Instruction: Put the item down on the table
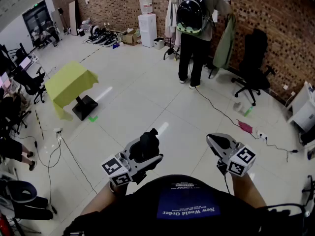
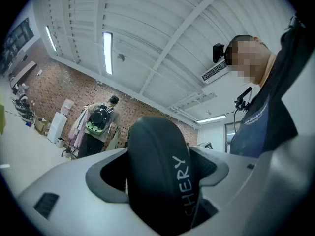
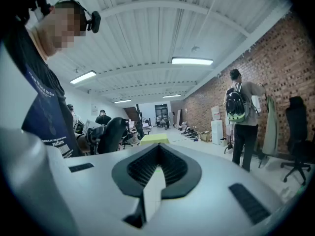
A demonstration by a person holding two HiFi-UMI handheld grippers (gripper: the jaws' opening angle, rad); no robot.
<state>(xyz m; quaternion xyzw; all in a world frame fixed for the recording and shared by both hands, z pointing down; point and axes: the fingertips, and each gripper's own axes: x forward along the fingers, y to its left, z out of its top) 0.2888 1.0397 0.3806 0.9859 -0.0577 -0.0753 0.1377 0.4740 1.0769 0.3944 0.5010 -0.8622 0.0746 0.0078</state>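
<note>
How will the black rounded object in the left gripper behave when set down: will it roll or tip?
The black object has a curved, smooth surface, so it may rock or slip. It looks stiff: the left gripper leaves no visible dent.

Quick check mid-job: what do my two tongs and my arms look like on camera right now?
The left tongs and right tongs have light grey moulded shells, with black ribbed pads lining the jaws. Each carries a white cube with black square markers at its rear: left cube, right cube. The person wears a dark top with a blue printed panel; no sleeves reach the forearms.
</note>
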